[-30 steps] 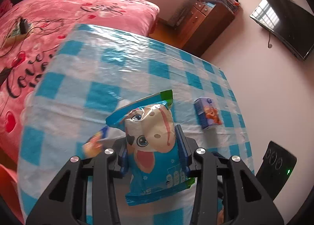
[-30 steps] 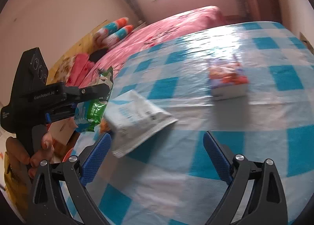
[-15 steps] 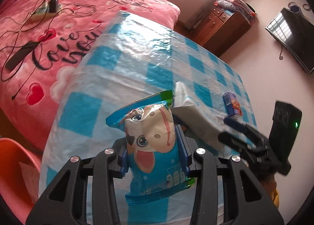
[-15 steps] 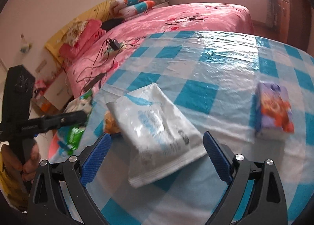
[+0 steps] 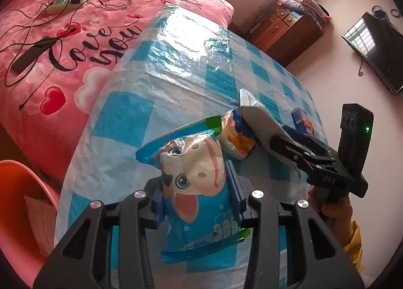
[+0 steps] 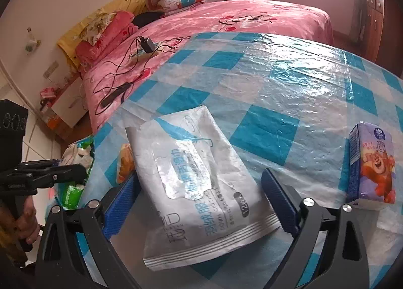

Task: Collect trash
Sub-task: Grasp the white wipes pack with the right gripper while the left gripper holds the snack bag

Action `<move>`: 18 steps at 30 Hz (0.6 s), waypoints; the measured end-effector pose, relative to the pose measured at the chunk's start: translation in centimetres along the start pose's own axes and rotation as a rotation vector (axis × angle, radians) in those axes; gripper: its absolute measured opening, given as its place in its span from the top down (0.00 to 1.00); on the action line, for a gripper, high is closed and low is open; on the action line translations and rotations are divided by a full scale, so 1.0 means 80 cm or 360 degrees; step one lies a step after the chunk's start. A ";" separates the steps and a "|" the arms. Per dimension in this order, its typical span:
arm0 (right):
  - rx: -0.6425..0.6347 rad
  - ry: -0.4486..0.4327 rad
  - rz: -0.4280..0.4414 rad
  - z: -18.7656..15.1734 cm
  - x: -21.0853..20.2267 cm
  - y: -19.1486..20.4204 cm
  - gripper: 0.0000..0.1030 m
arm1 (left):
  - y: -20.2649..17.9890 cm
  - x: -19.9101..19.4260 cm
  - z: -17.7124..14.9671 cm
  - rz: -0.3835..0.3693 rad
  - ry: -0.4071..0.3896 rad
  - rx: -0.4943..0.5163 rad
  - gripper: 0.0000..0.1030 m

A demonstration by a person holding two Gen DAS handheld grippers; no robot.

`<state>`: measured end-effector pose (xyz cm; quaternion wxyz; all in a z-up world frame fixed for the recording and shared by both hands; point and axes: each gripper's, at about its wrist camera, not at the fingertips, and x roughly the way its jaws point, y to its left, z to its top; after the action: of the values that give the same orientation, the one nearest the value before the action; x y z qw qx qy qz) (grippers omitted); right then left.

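While the left gripper [image 5: 195,188] is clamped on a blue snack bag [image 5: 199,188] with a cartoon puppy on it, jaws about a quarter open with the bag squeezed between the blue pads, the right gripper [image 6: 199,203] is spread wide with nothing in it, straddling a white wet-wipes pack [image 6: 199,183].

That pack is the next bit of trash, I'd guess. It's flat, silvery-white plastic with blue print and a clear resealable flap in the middle, lying on the blue-checked tablecloth [image 6: 264,135]. It looks light, floppy and a bit slick, so pinching it across the width near the crimped end seems the safest hold. Going for the middle would probably just crumple it.

Tucked under its left edge is a small orange-and-white wrapper [image 6: 124,163], also crinkly and light. Off to the right sits a purple tissue pack [image 6: 370,165] with a cartoon bear, squashy and easy to grab by its sides.

Beyond the table is a pink bed [image 6: 252,17].
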<state>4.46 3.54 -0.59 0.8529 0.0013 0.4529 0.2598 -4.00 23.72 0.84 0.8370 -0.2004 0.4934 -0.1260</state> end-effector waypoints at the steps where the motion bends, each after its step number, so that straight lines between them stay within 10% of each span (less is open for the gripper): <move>1: -0.0017 -0.0002 -0.0018 -0.002 0.000 0.003 0.08 | 0.002 0.000 -0.002 0.0000 0.0000 -0.0002 0.59; 18: 0.0003 -0.0068 -0.0081 -0.038 -0.018 0.023 0.28 | 0.012 -0.012 -0.032 -0.0059 0.0013 -0.0003 0.59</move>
<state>0.68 3.78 -0.84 0.8687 -0.0038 0.4347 0.2375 -6.69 24.42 0.06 0.8322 -0.2099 0.4932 -0.1419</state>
